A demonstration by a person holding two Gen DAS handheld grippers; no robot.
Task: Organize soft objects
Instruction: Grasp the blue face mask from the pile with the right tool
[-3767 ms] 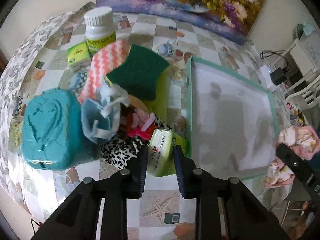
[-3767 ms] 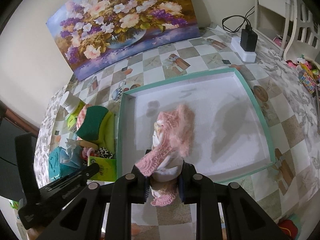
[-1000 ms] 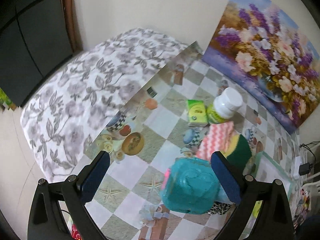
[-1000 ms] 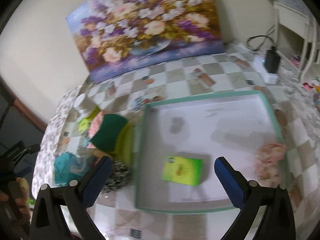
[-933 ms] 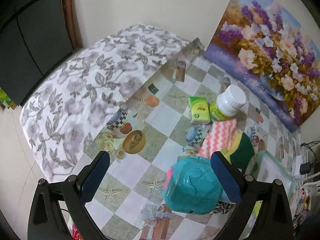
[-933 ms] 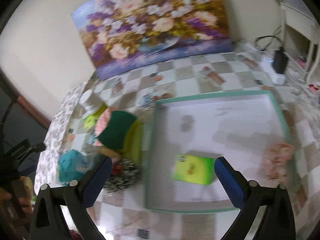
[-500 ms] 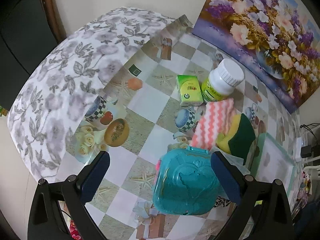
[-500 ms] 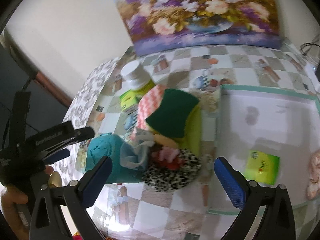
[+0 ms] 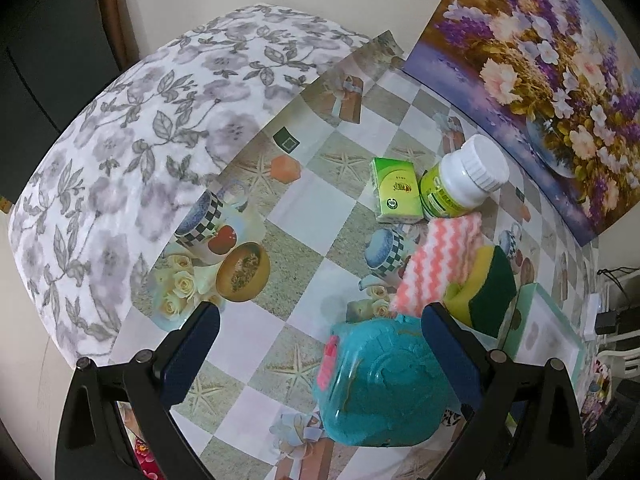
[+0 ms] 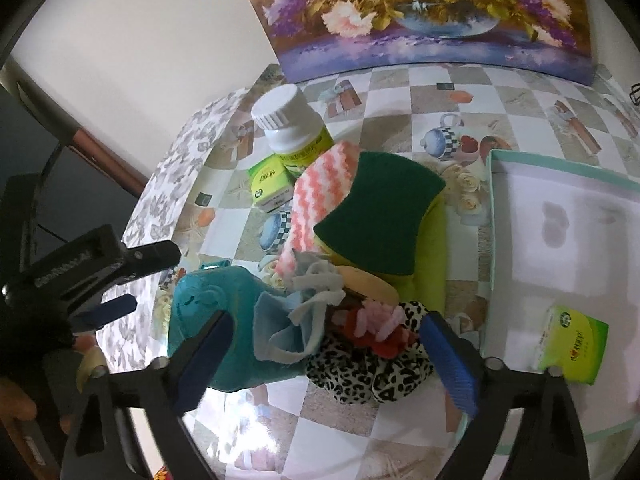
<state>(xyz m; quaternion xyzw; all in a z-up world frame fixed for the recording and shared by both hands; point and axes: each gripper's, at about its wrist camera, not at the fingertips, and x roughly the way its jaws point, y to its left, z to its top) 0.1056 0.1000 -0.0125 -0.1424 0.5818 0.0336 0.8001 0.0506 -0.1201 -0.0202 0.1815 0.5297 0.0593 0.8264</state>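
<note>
A pile of soft things lies left of a teal-rimmed white tray (image 10: 560, 160): a green-and-yellow sponge (image 10: 380, 208), a pink zigzag cloth (image 10: 316, 200), a pale blue cloth (image 10: 288, 332), a pink-and-red fluffy piece (image 10: 372, 328) and a leopard-print cloth (image 10: 360, 372). A green tissue pack (image 10: 572, 344) lies inside the tray. My right gripper (image 10: 326, 360) is open and empty, low over the blue cloth and leopard cloth. My left gripper (image 9: 320, 352) is open and empty, above the table left of the pile; it also shows in the right wrist view (image 10: 120, 280).
A teal plastic box (image 9: 380, 380) stands at the pile's near left. A white-capped green bottle (image 9: 460, 184) and a second green tissue pack (image 9: 396, 192) stand behind the pile. A flower painting (image 10: 432, 12) leans on the wall. A flowered cloth (image 9: 140, 128) covers the table's left end.
Both grippers let go of their items, the tissue pack and pink knit piece now in the tray, and opened. My right gripper swung left over the pile. My left gripper drew back left.
</note>
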